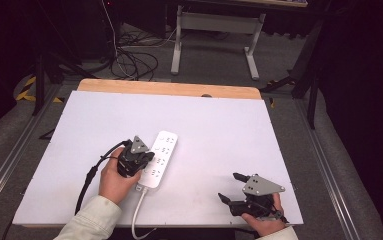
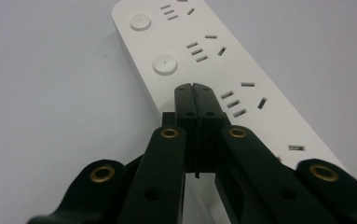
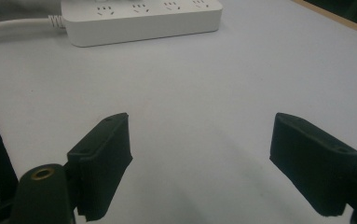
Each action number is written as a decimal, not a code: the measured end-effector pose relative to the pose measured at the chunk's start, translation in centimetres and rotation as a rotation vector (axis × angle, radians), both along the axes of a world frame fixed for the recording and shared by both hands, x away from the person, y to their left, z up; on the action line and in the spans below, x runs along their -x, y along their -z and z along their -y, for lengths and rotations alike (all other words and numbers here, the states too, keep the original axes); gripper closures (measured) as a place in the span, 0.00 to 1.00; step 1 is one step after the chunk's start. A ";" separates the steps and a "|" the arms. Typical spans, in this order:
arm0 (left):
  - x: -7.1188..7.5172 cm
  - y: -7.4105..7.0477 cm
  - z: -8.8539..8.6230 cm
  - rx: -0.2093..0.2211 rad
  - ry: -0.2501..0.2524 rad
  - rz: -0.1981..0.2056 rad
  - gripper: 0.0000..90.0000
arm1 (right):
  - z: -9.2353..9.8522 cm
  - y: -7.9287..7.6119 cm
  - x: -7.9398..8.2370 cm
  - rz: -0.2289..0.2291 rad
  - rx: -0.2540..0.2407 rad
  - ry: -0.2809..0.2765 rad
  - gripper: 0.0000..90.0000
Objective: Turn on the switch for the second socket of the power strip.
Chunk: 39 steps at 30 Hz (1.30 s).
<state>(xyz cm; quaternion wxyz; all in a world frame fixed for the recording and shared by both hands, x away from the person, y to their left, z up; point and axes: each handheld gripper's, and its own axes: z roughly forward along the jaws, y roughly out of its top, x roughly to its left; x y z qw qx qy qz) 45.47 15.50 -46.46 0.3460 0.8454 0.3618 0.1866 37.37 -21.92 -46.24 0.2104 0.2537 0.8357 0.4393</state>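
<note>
We judge the left gripper point(image 2: 195, 88), jaws pressed together empty over the power strip point(image 2: 241, 93), perhaps touching, could shove it sideways, while the right gripper point(image 3: 199, 163) rests wide open, empty, well apart.

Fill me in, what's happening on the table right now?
A person works a tool in each hand over a white table. The left tool, jaws shut with nothing between them, has its tip down on or just above a white power strip, near its round buttons. The right tool sits apart near the table's front edge, jaws wide open and empty. The strip's cord trails off the near edge.
</note>
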 end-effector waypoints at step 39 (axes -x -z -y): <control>2.0 -4.1 -0.8 0.097 0.037 -0.045 1.00 | 0.1 0.1 -0.1 -0.002 0.001 0.001 0.23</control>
